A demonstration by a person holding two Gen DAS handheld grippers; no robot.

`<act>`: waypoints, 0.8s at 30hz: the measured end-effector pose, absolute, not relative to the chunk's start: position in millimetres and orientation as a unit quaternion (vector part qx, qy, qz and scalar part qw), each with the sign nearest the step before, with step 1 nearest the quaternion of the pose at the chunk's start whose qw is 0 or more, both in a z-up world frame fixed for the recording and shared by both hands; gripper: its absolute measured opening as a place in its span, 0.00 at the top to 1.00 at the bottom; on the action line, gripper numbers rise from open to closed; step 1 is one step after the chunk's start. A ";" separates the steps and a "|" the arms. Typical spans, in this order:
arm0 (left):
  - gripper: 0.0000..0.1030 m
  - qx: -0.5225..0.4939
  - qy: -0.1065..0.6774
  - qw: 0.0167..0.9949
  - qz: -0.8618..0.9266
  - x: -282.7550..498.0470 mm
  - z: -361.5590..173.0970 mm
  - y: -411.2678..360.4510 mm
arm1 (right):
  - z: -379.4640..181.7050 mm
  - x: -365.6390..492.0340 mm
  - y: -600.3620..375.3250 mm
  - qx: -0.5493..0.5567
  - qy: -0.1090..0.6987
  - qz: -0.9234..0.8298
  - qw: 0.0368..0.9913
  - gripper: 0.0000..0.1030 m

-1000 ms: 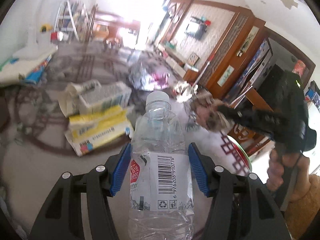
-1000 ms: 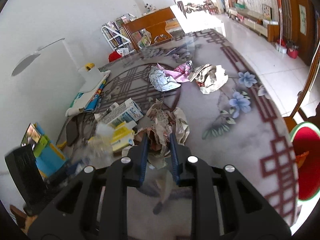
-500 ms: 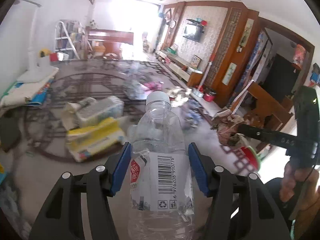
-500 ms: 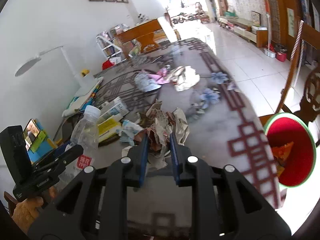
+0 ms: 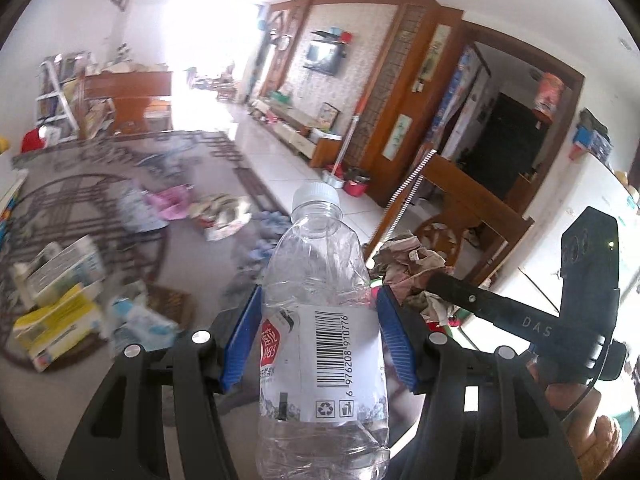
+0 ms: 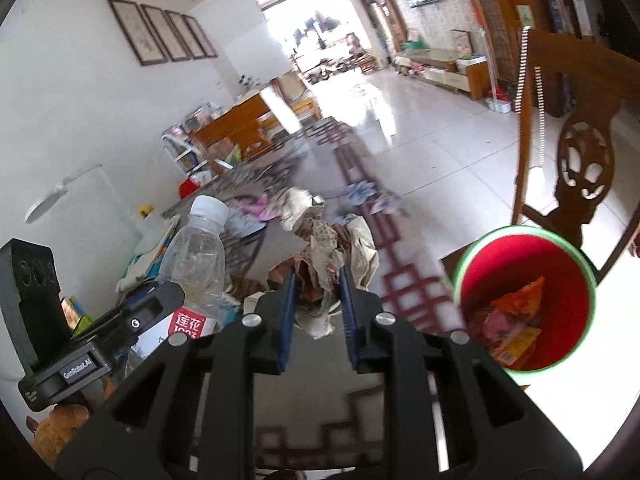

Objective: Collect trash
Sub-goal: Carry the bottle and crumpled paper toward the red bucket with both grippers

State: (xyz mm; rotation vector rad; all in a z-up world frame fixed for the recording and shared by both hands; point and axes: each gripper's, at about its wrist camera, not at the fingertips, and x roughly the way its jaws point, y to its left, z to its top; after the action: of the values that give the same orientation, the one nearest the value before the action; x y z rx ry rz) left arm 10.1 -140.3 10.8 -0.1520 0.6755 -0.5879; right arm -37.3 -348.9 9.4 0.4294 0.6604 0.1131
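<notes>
Pads of the left gripper (image 5: 318, 334) clamp an empty plastic bottle (image 5: 320, 320) at its label: light, slick, crushable. The right gripper (image 6: 318, 300) pinches crumpled paper (image 6: 332, 248), soft and weightless, near the red bin (image 6: 560, 248).

The worktop (image 5: 80, 380) is covered by a grey cloth patterned with dark red fretwork and blue flowers. Stacked cartons (image 5: 56, 292), one yellow and one white, are seen at its near left, with a pale blue wrapper (image 5: 140, 320) just beside them. Further along lie a pink wrapper (image 5: 170, 204) and crumpled paper (image 5: 222, 214), near each other; all are motion-blurred. A red bin (image 6: 524, 300) holding wrappers stands on the tiled floor (image 6: 440, 140) beside the worktop.
</notes>
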 end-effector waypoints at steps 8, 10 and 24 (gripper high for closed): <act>0.46 -0.042 0.326 0.893 -0.309 13.2 19.6 -181.3 | -2.0 -44.9 -385.4 0.240 0.311 0.023 0.919 0.79; 0.46 -0.037 0.329 0.891 -0.311 15.1 18.7 -186.6 | -5.8 -45.9 -394.2 0.257 0.311 0.022 0.915 0.79; 0.46 -0.036 0.369 0.865 -0.338 33.7 1.4 -217.1 | -28.4 -59.7 -432.5 0.283 0.307 -0.033 0.908 0.79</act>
State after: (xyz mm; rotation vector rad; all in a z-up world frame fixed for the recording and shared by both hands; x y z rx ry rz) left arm 33.7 -217.1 1.4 -0.0759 0.7727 -0.7091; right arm -59.8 -432.5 -28.4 0.5841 0.6340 -0.0673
